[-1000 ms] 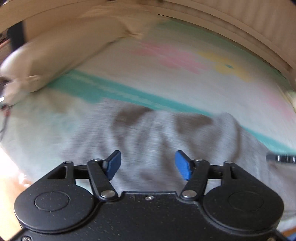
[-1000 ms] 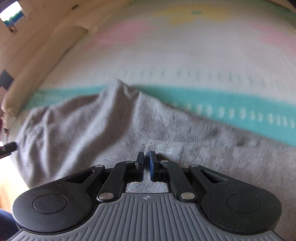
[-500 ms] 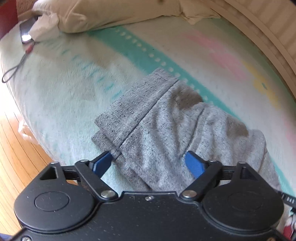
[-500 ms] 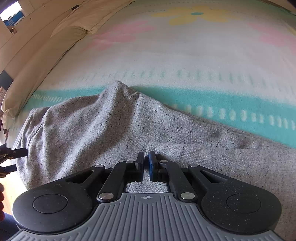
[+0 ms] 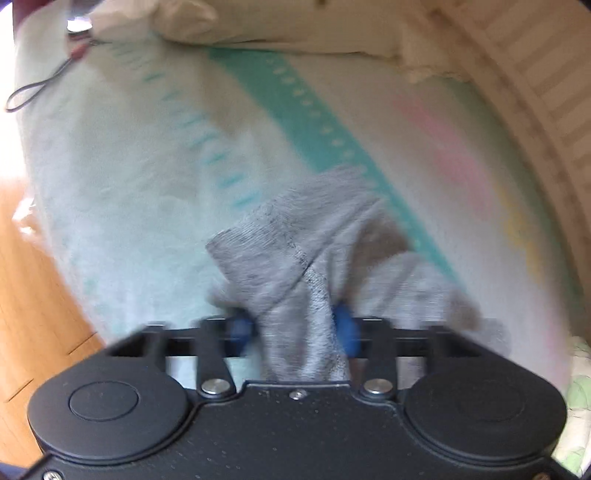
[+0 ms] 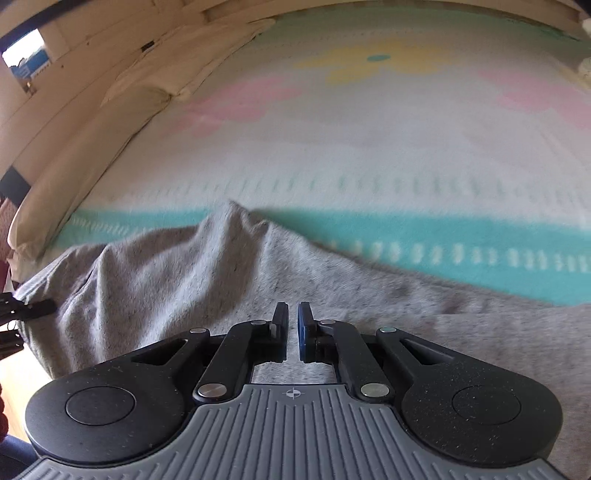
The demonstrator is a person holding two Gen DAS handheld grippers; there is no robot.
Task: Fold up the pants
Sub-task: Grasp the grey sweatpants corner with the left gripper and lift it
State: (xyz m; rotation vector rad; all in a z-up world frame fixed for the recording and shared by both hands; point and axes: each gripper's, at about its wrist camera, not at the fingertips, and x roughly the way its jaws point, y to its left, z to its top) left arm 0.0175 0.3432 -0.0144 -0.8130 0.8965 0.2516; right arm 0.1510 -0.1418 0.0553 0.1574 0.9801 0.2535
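Grey pants lie on pastel blanket, lower centre of left wrist view. Left gripper: jaws just closing, blue pads pinching bunched hem end, likely to lift it for fold. Right gripper nearly shut, thin layer of pants between pads, bottom centre of right view, probably holding other end taut. Pillow along top edge.
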